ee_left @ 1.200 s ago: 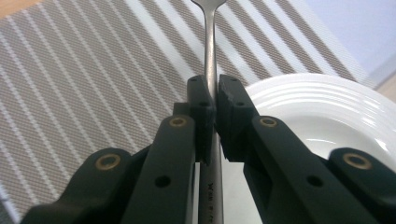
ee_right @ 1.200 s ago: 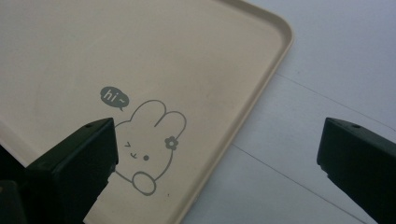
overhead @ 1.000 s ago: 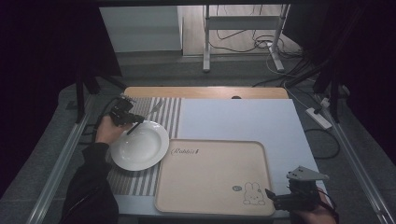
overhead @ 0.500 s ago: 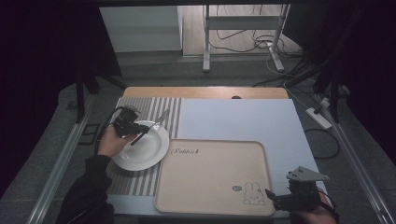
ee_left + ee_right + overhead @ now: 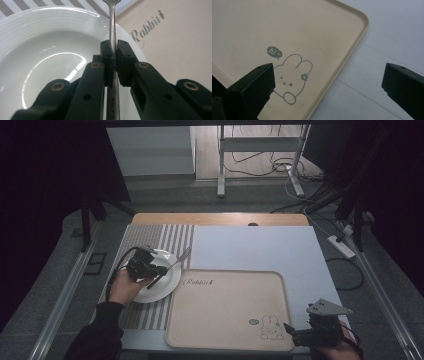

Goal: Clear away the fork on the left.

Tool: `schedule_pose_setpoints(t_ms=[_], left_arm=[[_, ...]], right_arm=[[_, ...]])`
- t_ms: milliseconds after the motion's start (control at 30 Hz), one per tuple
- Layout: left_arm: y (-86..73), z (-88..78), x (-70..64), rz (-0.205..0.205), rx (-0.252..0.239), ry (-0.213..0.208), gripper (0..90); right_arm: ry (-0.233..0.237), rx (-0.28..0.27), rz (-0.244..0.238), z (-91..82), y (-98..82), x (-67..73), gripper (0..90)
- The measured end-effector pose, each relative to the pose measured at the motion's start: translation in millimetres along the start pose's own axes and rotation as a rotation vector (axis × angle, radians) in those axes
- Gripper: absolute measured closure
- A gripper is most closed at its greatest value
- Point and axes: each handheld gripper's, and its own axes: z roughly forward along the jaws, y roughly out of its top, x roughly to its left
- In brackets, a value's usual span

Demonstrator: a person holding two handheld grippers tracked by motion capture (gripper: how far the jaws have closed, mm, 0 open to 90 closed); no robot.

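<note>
My left gripper (image 5: 159, 270) is shut on the handle of a metal fork (image 5: 181, 257), held over a white plate (image 5: 165, 287) on the striped mat. In the left gripper view the fork (image 5: 113, 30) runs up between the closed pads (image 5: 108, 57), its head past the plate (image 5: 45, 50) rim. A beige tray (image 5: 225, 310) with a rabbit drawing lies right of the plate. My right gripper (image 5: 292, 334) rests at the tray's near right corner, jaws wide apart with nothing between them. In the right gripper view its jaws straddle the tray (image 5: 317, 30) edge.
A striped placemat (image 5: 150, 237) lies under the plate at the table's left, on a pale sheet (image 5: 260, 247) covering the table. Metal rails run along both sides. A power strip (image 5: 341, 246) and cables lie on the floor to the right.
My left gripper has carried the fork towards the near side and right, from the far left of the plate to over its middle. The right gripper has stayed still.
</note>
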Motion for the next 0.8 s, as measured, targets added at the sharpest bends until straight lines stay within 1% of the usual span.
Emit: schedule_pose_setpoints(t_ms=[100, 233, 267, 300, 333, 467, 567, 633, 800], left_arm=[[-3.1, -1.9, -10.6, 0.006, -0.020, -0.010, 83.9], [-6.4, -0.5, -25.3, 0.019, -0.018, -0.017, 84.0], [-8.1, 1.3, -31.4, 0.019, -0.020, -0.013, 83.9], [-8.1, 1.3, -31.4, 0.019, -0.020, -0.013, 84.0], [-9.0, 2.3, -34.5, 0.016, -0.023, -0.014, 84.0], [-11.6, 6.7, -46.3, 0.016, -0.012, -0.025, 83.9], [-13.9, 11.6, -55.8, 0.009, -0.005, -0.045, 83.9], [-14.8, 14.7, -63.0, 0.012, 0.005, -0.054, 83.9], [-15.5, 20.3, -83.6, 0.029, 0.013, -0.058, 83.9]], right_arm=[[0.001, -0.001, -0.002, 0.0, 0.0, 0.3, 0.0], [0.002, -0.005, -0.005, -0.3, -0.2, 0.7, 0.0], [0.002, -0.005, -0.005, -0.4, -0.2, 0.7, 0.0], [0.002, -0.005, -0.005, -0.4, -0.2, 0.7, 0.0], [0.002, -0.005, -0.005, -0.4, -0.2, 0.7, 0.0], [0.003, -0.005, -0.009, -0.2, -0.1, 0.8, 0.0], [0.004, -0.004, -0.010, -0.1, -0.1, 0.9, 0.0], [0.004, -0.004, -0.010, -0.1, -0.1, 0.9, 0.0], [0.004, -0.004, -0.012, -0.2, -0.2, 1.1, 0.0]])
